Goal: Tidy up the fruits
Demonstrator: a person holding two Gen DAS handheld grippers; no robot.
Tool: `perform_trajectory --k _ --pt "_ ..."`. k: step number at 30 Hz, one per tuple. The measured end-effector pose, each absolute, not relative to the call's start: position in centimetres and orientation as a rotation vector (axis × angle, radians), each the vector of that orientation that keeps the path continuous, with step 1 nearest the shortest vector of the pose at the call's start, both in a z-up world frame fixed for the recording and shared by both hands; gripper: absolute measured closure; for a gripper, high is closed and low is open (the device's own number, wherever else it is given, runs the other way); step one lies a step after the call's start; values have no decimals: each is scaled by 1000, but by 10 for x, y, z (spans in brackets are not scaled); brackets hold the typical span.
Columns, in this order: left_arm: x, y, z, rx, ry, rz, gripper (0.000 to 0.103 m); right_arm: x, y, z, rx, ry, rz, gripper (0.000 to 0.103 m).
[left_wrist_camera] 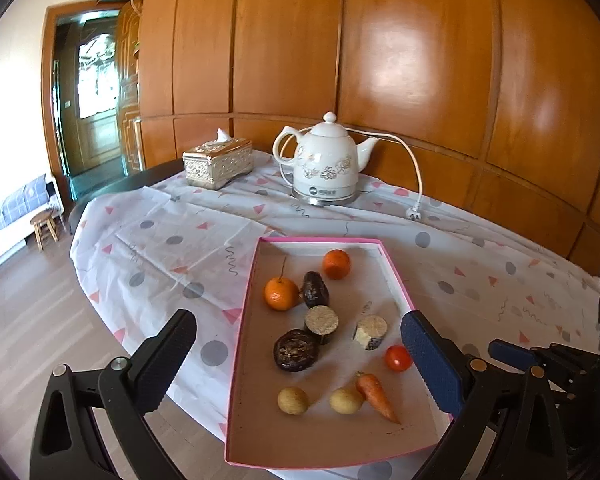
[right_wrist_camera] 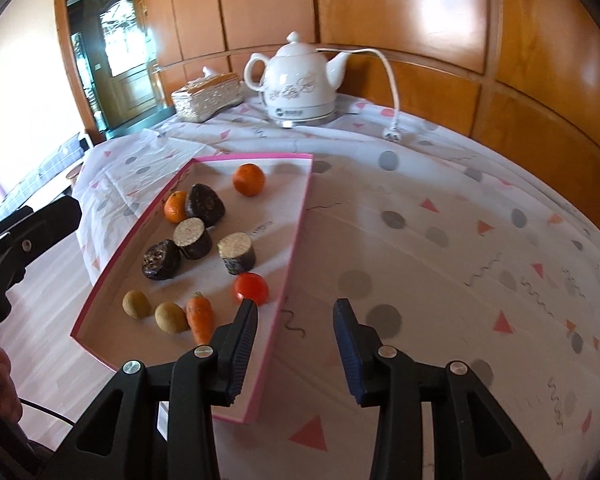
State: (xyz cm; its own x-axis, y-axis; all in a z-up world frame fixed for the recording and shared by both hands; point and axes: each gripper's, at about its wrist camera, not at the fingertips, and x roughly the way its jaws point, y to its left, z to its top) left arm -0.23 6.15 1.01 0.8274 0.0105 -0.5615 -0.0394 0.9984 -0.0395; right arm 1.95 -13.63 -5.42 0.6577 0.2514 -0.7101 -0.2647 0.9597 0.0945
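Left gripper [left_wrist_camera: 298,338] wide over tray [left_wrist_camera: 242,340], stool [left_wrist_camera: 46,226] only there, right gripper [right_wrist_camera: 296,318] part-open, empty.

White ceramic electric kettle [left_wrist_camera: 327,162] with floral print upright on its base at far side of table, spout toward right. White power cord [left_wrist_camera: 414,168] loops from kettle, plug [left_wrist_camera: 416,213] lying loose on cloth. Ornate gold-white tissue box [left_wrist_camera: 218,163] left of kettle, near but apart, tissue poking up. White tablecloth [left_wrist_camera: 480,276] with grey dots, pink triangles, squiggles, creased. Glossy wood-panelled wall [left_wrist_camera: 400,60] behind. Wooden door [left_wrist_camera: 98,108] far left. Small wooden stool [left_wrist_camera: 46,225] on floor beside sofa [left_wrist_camera: 8,216].
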Motion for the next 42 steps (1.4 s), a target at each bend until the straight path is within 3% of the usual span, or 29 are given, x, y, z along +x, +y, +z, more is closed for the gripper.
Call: perform_trajectory --k 42 --pt "-5 58 5 -50 609 138 0 2 -132 -47 -47 748 257 63"
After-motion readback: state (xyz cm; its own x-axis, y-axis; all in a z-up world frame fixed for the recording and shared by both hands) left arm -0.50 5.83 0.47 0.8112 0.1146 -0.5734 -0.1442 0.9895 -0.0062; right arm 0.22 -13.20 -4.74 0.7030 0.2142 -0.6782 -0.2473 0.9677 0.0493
